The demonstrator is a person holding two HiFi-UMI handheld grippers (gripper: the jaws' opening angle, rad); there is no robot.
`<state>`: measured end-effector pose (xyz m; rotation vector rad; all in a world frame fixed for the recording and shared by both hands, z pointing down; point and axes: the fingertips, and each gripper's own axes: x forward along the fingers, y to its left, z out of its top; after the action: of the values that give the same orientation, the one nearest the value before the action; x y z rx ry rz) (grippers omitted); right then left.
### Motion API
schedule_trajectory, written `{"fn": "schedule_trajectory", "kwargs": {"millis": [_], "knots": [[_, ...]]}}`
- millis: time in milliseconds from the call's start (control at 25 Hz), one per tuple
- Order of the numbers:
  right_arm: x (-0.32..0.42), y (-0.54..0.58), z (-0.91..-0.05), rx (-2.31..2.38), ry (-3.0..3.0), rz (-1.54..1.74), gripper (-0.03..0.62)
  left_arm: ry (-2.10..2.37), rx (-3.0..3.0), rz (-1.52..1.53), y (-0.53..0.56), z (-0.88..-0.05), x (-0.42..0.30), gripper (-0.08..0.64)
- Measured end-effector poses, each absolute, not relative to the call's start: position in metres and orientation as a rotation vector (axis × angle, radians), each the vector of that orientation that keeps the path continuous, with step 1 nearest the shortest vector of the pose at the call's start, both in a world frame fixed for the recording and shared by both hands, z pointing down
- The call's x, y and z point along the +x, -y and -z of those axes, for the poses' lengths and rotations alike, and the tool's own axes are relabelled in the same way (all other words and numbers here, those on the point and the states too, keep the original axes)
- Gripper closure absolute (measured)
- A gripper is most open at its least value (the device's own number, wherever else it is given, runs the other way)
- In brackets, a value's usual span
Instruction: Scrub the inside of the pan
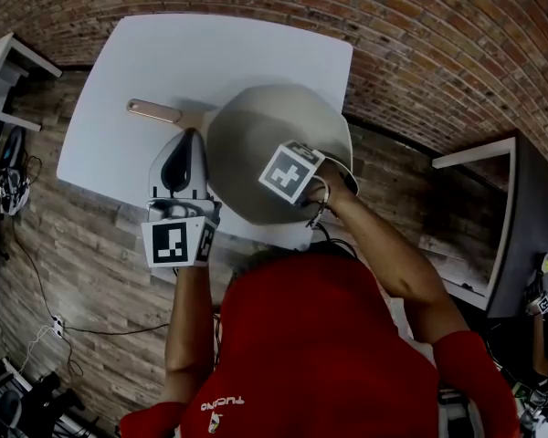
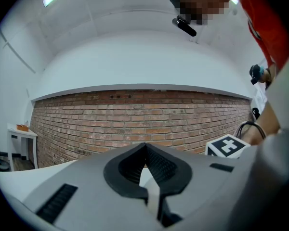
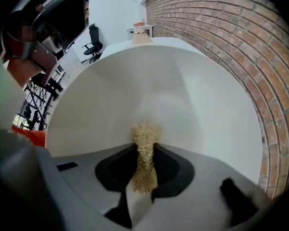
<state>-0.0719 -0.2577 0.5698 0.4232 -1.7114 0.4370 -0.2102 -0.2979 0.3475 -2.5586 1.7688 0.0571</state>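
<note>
Gripping scourer (image 3: 144, 146) inside pan (image 3: 183, 100), probably off rim (image 3: 251, 124).

The pan (image 1: 256, 144) is pale cream, round and deep, and its coppery handle (image 1: 153, 110) points left. It sits on the white table (image 1: 146, 53). The scrubber (image 3: 145, 136), a straw-coloured fibrous tuft, is pinched in the right gripper (image 3: 145, 152), and its tip seems to touch the pan's smooth inner wall.

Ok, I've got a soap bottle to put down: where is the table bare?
The table is bare along its far side, beyond the pan and its wooden handle, and in the left strip beside the left gripper. The near edge is crowded with the pan and the right gripper.
</note>
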Motion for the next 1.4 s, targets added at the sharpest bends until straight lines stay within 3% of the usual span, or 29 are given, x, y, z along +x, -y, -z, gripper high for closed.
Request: {"fn": "schedule_trajectory", "kwargs": {"millis": [760, 1400], "knots": [[-0.042, 0.288, -0.550, 0.621, 1.743, -0.447, 0.506, -1.693, -2.622, -0.028, 0.303, -0.351, -0.187, 0.548], [-0.060, 0.303, -0.409, 0.935, 2.549, -0.560, 0.506, -1.637, -2.638, -0.094, 0.294, -0.318, -0.158, 0.548]]}}
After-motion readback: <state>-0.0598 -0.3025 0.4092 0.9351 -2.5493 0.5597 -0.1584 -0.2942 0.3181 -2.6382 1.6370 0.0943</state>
